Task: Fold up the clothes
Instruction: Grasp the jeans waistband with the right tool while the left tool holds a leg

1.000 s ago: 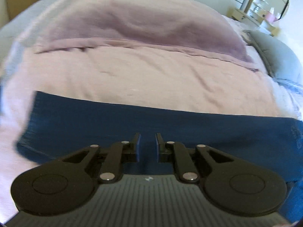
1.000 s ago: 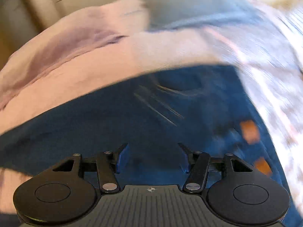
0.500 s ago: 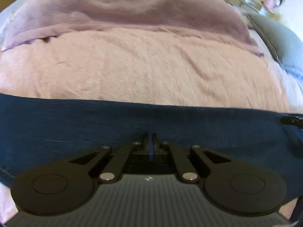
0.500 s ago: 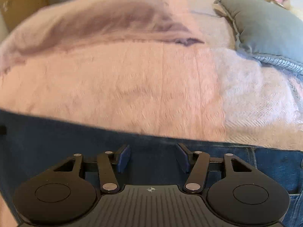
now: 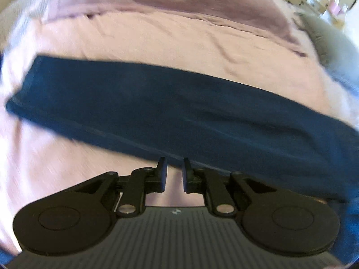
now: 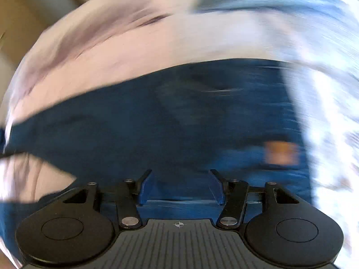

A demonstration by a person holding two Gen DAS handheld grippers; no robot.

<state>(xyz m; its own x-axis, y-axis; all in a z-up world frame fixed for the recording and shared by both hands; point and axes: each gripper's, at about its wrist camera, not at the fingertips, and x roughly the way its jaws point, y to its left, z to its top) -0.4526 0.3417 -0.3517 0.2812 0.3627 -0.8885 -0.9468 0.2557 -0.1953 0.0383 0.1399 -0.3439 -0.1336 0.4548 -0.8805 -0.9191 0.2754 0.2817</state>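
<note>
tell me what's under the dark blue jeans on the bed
The dark blue denim jeans lie stretched across a pale pink bedspread, which shows on both sides of them. Whatever lies directly beneath the denim is covered and cannot be seen.

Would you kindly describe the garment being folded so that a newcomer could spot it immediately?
Start from the wide bed covered in a pale pink bedspread. Across its near part lies a long, flat band of dark blue denim jeans, just ahead of the open left gripper. It is the only dark blue item on the pink; an orange-brown patch marks it.
</note>
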